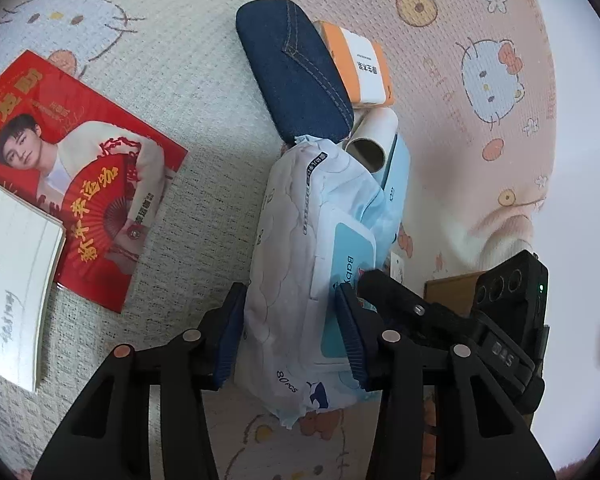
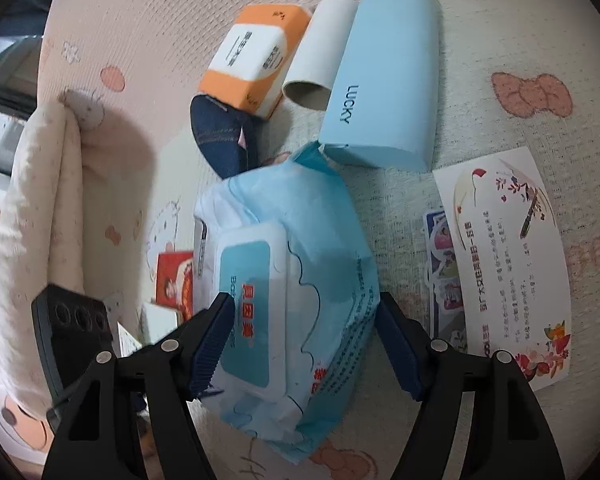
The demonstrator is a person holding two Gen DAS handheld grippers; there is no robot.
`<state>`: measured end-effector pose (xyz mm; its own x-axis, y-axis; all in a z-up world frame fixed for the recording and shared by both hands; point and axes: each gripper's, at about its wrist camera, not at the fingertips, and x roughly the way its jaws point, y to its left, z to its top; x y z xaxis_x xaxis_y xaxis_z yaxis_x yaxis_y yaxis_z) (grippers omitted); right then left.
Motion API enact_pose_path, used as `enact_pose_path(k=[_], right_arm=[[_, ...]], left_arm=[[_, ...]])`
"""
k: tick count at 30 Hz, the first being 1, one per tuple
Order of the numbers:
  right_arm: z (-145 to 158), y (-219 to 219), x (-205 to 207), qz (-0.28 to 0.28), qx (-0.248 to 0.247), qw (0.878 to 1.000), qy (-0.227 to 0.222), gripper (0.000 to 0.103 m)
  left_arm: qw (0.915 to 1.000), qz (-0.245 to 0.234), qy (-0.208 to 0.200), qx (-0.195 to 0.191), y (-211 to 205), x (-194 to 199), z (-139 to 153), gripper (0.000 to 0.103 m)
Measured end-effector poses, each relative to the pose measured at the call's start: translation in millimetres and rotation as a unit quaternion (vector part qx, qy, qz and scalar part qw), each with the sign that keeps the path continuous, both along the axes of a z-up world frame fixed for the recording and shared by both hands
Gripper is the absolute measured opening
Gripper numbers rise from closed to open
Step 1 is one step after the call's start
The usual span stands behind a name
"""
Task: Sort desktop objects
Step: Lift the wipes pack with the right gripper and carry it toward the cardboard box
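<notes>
A white and light-blue pack of baby wipes point(image 1: 296, 220) lies on the cartoon-print cloth point(image 1: 480, 160) with its lid turned sideways. My left gripper point(image 1: 290, 300) straddles its near end, both blue pads against the wrapper. In the right wrist view the same pack point(image 2: 320, 240) sits between the fingers of my right gripper point(image 2: 304, 304). That gripper's left pad overlaps the lid, and its right pad stands a little clear of the wrapper. Beyond the pack lie a denim glasses case point(image 1: 296, 68), an orange tissue pack point(image 1: 360, 64), a cardboard tube point(image 1: 372, 136) and a light-blue case marked LUCKY point(image 2: 384, 76).
A red printed card point(image 1: 84, 176) and a white book point(image 1: 12, 288) lie to the left. A flowered card point(image 2: 504, 264) and a sticker sheet point(image 2: 444, 272) lie to the right. A folded cream cushion point(image 2: 40, 220) borders the left edge in the right wrist view.
</notes>
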<state>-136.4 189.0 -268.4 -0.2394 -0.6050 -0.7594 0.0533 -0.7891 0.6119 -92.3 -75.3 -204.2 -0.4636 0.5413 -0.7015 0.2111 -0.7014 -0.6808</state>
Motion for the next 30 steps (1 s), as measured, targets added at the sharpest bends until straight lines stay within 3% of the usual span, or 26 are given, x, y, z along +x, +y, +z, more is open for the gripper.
enact_pose_path(k=[3, 4, 5, 11, 17, 30], right_arm=[[2, -2, -1, -0.005, 0.01, 1.0, 0.012, 0.061], [3, -1, -1, -0.003, 0.004, 1.0, 0.017, 0.046], [5, -2, -1, 0.002, -0.016, 1.0, 0.019, 0.041], [15, -8, -2, 0.017, 0.006, 0.999, 0.032, 0.038], [28, 0, -2, 0.011, 0.001, 0.999, 0.036, 0.037], [109, 17, 10, 0.004, -0.002, 0.993, 0.118, 0.037]], left_arm=[[0.9999, 0.0, 0.005, -0.016, 4, 2, 5, 0.045], [0.9998, -0.001, 0.006, -0.019, 5, 1, 6, 0.045], [0.9997, -0.001, 0.008, -0.021, 6, 1, 6, 0.044], [0.9993, -0.007, 0.01, -0.034, 10, 1, 11, 0.042], [0.997, -0.028, 0.043, -0.058, 17, 2, 34, 0.041], [0.9889, -0.035, 0.126, -0.072, 36, 9, 108, 0.041]])
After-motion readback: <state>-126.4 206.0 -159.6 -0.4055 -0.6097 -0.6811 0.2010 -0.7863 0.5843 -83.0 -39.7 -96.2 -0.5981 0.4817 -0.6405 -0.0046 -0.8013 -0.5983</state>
